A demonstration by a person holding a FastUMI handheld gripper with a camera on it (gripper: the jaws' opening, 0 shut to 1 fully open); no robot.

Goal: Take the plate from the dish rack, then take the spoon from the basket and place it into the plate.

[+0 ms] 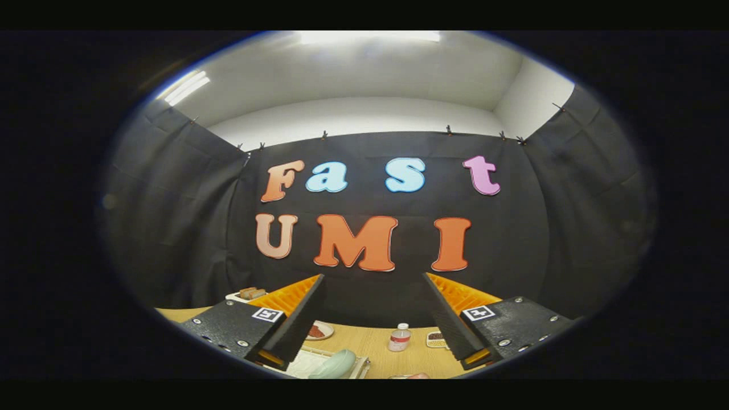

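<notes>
Pale green plate [333, 365] standing on edge in the white rack [304, 360], low between the fingers, on a wooden table [370, 341]. Gripper [374, 296] held high, fingers wide apart, empty. Plate probably rigid, smooth, breakable; best pinched at its upper rim.

The gripper [373, 296] is held high and level, pointing forward. Its two fingers [296, 322] stand spread wide apart, with nothing between them and nothing touching either one.
</notes>
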